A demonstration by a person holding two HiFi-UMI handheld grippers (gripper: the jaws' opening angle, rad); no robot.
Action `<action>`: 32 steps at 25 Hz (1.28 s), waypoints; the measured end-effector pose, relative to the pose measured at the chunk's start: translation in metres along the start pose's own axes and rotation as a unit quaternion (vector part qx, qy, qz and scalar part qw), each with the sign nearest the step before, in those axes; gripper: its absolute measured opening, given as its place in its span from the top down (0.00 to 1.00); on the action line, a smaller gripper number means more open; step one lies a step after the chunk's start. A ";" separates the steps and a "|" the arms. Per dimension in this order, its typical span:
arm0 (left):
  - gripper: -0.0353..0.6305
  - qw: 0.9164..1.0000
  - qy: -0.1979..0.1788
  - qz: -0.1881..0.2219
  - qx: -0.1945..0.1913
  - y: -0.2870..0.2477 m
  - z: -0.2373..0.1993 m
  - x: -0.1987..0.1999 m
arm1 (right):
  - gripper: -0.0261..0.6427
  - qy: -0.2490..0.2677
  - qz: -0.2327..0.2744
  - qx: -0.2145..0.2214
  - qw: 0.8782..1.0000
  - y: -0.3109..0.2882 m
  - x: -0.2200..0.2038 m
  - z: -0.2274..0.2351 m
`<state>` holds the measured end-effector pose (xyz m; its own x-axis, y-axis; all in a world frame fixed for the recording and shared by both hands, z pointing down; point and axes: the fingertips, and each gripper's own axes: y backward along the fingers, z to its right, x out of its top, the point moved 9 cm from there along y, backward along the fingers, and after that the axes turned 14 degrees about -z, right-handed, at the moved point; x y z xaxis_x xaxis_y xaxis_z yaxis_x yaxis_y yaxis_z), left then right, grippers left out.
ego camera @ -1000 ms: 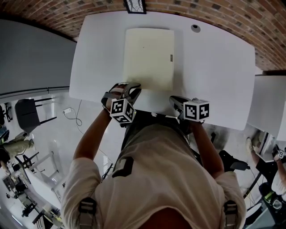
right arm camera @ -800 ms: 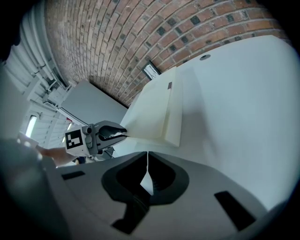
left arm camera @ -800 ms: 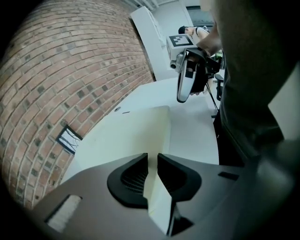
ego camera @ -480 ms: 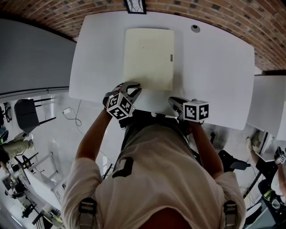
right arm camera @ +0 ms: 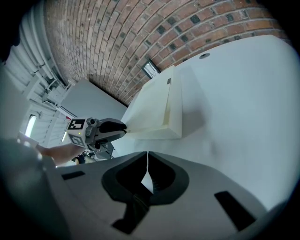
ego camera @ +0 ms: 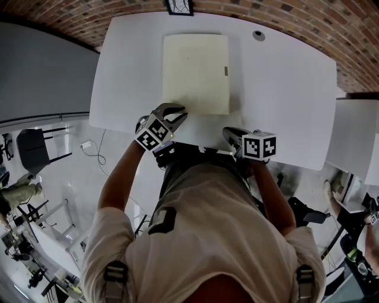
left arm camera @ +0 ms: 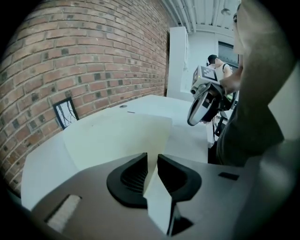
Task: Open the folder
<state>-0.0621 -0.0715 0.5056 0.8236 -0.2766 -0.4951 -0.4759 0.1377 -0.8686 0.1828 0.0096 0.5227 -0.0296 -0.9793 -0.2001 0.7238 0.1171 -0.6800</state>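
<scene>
A cream folder (ego camera: 195, 71) lies closed on the white table (ego camera: 284, 89), its long side running away from me. My left gripper (ego camera: 176, 112) is at the folder's near left corner. In the left gripper view the jaws (left arm camera: 152, 159) are shut on the thin cream cover, which runs out from between the pads to the folder (left arm camera: 117, 138). My right gripper (ego camera: 230, 134) rests at the table's near edge, right of the folder, shut and empty (right arm camera: 147, 161). The right gripper view shows the folder (right arm camera: 157, 110) with the left gripper (right arm camera: 110, 127) at its corner.
A round cable grommet (ego camera: 259, 35) sits at the table's far right. A dark framed object (ego camera: 177, 7) leans on the brick wall behind the folder. A second white table (ego camera: 355, 136) stands to the right. A chair (ego camera: 32, 151) is on the floor to the left.
The left gripper has rolled about its own axis at the folder's corner, so its marker cube now faces differently. The right gripper has stayed still.
</scene>
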 end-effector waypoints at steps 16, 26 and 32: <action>0.56 0.981 -0.167 -0.066 0.069 -0.010 0.009 0.039 | 0.95 0.032 0.053 -0.080 0.995 0.013 0.058 0.030; 0.70 0.972 -0.196 -0.060 0.112 -0.014 0.013 0.041 | 0.95 0.075 0.017 -0.114 0.990 -0.001 0.087 0.049; 0.81 0.974 -0.193 -0.051 0.111 -0.010 0.017 0.038 | 0.87 0.070 0.029 -0.103 0.992 0.002 0.097 0.051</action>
<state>-0.0209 -0.0675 0.4957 0.9383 0.0718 -0.3382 -0.3416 0.3427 -0.8751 0.2165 -0.0936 0.5376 -0.0981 -0.9391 -0.3293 0.5708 0.2180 -0.7916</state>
